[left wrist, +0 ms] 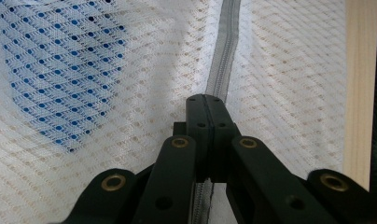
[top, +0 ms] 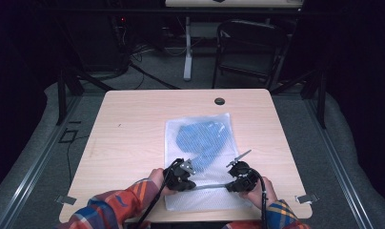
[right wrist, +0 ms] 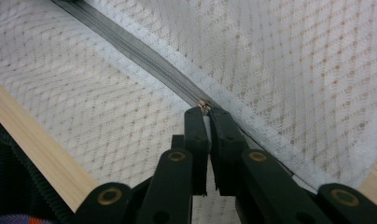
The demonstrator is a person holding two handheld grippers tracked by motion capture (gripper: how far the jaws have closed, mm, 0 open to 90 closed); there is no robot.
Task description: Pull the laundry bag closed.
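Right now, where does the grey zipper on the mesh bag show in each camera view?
High view: the zipper runs across the mesh bag between the two grippers, near the table's front edge.
Left gripper view: it drops from top centre to the closed jaws.
Right gripper view: it slants from upper left to the jaw tips.
Shared landmark: the wooden table edge.

White mesh zip bag [top: 200, 143] flat on table, blue cloth [top: 200, 138] inside

High camera looks forward and down over the desk [top: 133, 119]; both tool cameras sit close, sharing the mesh bag's [top: 200, 143] zipper [left wrist: 224, 60].
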